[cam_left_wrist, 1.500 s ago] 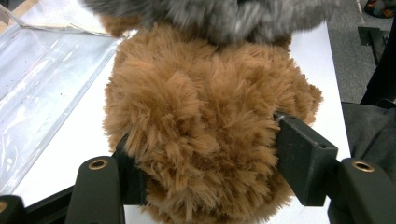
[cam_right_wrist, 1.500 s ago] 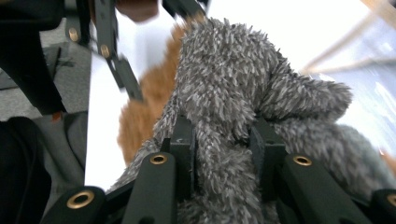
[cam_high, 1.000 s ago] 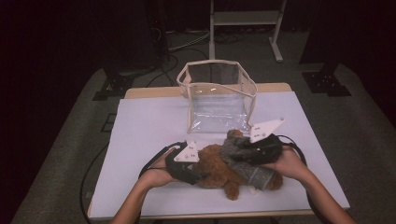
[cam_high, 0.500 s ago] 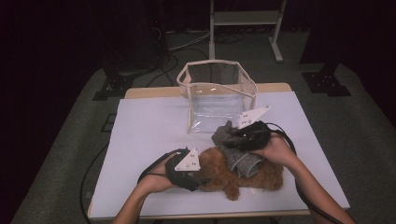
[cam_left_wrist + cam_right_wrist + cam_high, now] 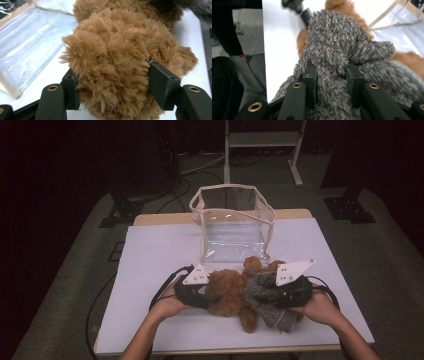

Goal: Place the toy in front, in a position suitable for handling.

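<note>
Looking down from the high view, the brown teddy bear [image 5: 231,292] lay on the white table [image 5: 160,250] near its front edge, just in front of the clear bag [image 5: 234,222], with its long axis running left to right between the two hands. The left tongs [image 5: 212,298] met its head end; the right tongs [image 5: 255,296] sat at the grey fuzzy garment [image 5: 272,307] draped over its other end. The bag stood just behind the bear, roughly equally near both hands. In the left gripper view, the left tongs [image 5: 115,87] were spread wide yet pressed into the fur on both sides, gripping the bear's [image 5: 120,55] head. In the right gripper view, the right tongs [image 5: 330,75] were narrowly parted and pinched a fold of the grey garment [image 5: 337,47]; brown fur showed behind it.
</note>
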Tool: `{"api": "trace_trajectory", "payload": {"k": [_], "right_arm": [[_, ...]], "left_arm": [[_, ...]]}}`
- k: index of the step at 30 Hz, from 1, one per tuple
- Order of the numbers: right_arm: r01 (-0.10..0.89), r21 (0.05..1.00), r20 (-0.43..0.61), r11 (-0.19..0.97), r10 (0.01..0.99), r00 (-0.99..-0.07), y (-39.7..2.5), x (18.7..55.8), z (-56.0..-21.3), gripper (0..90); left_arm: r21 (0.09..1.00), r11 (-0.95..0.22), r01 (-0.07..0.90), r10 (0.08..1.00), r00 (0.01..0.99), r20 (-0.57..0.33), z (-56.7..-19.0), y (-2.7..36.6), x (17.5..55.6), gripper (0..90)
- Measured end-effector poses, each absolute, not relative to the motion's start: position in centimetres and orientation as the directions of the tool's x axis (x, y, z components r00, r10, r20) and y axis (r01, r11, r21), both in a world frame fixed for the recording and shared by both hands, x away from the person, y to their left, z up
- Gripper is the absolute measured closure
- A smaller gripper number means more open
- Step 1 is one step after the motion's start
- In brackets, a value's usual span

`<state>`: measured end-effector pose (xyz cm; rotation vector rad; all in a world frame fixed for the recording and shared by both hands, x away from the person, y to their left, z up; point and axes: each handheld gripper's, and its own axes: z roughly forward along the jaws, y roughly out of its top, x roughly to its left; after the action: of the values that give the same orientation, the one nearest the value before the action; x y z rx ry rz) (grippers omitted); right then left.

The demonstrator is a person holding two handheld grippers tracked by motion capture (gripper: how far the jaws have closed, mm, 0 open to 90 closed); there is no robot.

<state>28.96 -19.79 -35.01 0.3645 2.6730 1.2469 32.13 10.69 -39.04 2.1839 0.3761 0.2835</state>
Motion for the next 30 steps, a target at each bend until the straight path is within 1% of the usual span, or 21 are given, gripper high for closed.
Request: {"api": "trace_trajectory", "payload": {"k": [3, 8, 11, 12, 13, 14, 16, 17, 21, 22, 23, 26, 27, 28, 30], "right_arm": [[0.173, 0.764, -0.042, 0.622, 0.316, -0.948, -20.4, 29.6, -36.1, 67.0], [0.190, 0.779, -0.044, 0.598, 0.354, -0.934, -20.8, 31.4, -36.2, 67.3], [0.202, 0.774, -0.049, 0.600, 0.376, -0.925, -20.3, 32.7, -35.9, 67.3], [0.200, 0.773, -0.053, 0.602, 0.376, -0.925, -20.1, 32.8, -35.8, 67.3], [0.200, 0.773, -0.053, 0.602, 0.376, -0.925, -20.1, 32.8, -35.8, 67.3], [0.197, 0.774, -0.057, 0.601, 0.376, -0.925, -19.7, 32.9, -35.6, 67.3], [0.172, 0.778, -0.063, 0.605, 0.348, -0.935, -18.2, 32.7, -35.4, 67.2], [0.158, 0.777, -0.068, 0.610, 0.330, -0.942, -17.2, 32.7, -35.4, 67.2], [0.112, 0.756, -0.092, 0.645, 0.275, -0.957, -14.1, 32.7, -36.2, 67.1], [0.112, 0.756, -0.092, 0.645, 0.275, -0.957, -14.1, 32.7, -36.2, 67.1], [0.110, 0.756, -0.091, 0.645, 0.269, -0.959, -14.1, 32.6, -36.3, 67.1], [0.113, 0.749, -0.094, 0.653, 0.273, -0.957, -14.7, 32.4, -36.2, 67.2], [0.118, 0.745, -0.102, 0.657, 0.287, -0.952, -15.9, 32.3, -36.2, 67.3], [0.118, 0.745, -0.102, 0.657, 0.287, -0.952, -15.9, 32.3, -36.2, 67.3], [0.152, 0.766, -0.080, 0.624, 0.328, -0.941, -18.1, 32.2, -35.9, 67.3]], "left_arm": [[0.809, -0.568, 0.149, 0.367, 0.926, 0.087, -38.4, 11.1, 32.1, 33.1], [0.815, -0.561, 0.145, 0.384, 0.918, 0.101, -38.2, 11.9, 32.2, 29.7], [0.824, -0.549, 0.139, 0.388, 0.916, 0.104, -38.4, 12.2, 32.1, 30.4], [0.824, -0.549, 0.139, 0.388, 0.916, 0.104, -38.4, 12.2, 32.1, 32.6], [0.818, -0.559, 0.135, 0.389, 0.914, 0.114, -38.5, 12.2, 32.1, 32.6], [0.818, -0.560, 0.133, 0.389, 0.914, 0.118, -38.6, 12.1, 32.1, 35.6], [0.819, -0.558, 0.134, 0.394, 0.911, 0.120, -38.7, 11.6, 32.2, 40.1], [0.816, -0.563, 0.131, 0.394, 0.910, 0.126, -38.7, 11.4, 32.3, 40.6], [0.795, -0.591, 0.137, 0.408, 0.901, 0.148, -38.7, 11.1, 32.6, 39.2], [0.795, -0.591, 0.137, 0.408, 0.901, 0.148, -38.7, 11.1, 32.6, 38.4], [0.800, -0.582, 0.147, 0.403, 0.906, 0.127, -38.8, 11.5, 32.8, 38.0], [0.802, -0.579, 0.148, 0.400, 0.909, 0.121, -38.8, 11.8, 32.8, 37.7], [0.803, -0.576, 0.151, 0.398, 0.910, 0.114, -38.7, 11.8, 32.7, 37.6], [0.805, -0.574, 0.151, 0.395, 0.912, 0.111, -38.8, 11.9, 32.6, 37.6], [0.803, -0.577, 0.147, 0.385, 0.916, 0.109, -38.7, 11.9, 32.5, 36.9]]}}
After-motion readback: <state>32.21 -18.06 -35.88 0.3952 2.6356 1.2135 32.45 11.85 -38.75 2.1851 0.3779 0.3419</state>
